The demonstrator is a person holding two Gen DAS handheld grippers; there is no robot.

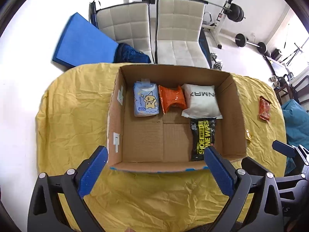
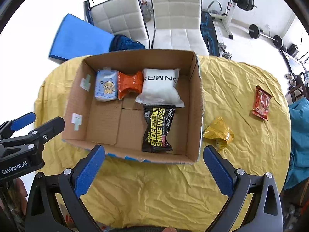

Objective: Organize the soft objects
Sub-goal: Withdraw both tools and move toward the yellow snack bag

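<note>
An open cardboard box (image 1: 233, 116) (image 2: 197, 104) stands on a yellow cloth. Inside lie a blue tissue pack (image 1: 145, 100) (image 2: 105, 89), an orange packet (image 1: 171, 98) (image 2: 130, 85), a white pouch (image 1: 202, 100) (image 2: 161, 87) and a black shoe-wipes pack (image 1: 202, 135) (image 2: 158, 128). On the cloth to the right of the box lie a crumpled gold packet (image 2: 219, 133) (image 1: 248, 134) and a red packet (image 2: 261, 103) (image 1: 264, 108). My left gripper (image 1: 155, 154) is open and empty above the box's near edge. My right gripper (image 2: 154, 153) is open and empty above the near edge too.
The yellow cloth (image 1: 73, 112) (image 2: 241, 89) covers a round table. Two white chairs (image 1: 177, 32) (image 2: 173, 15) stand behind it, with a blue mat (image 1: 83, 40) at the left and weight equipment (image 1: 237, 13) at the back right. Teal fabric (image 2: 299, 135) hangs at the right.
</note>
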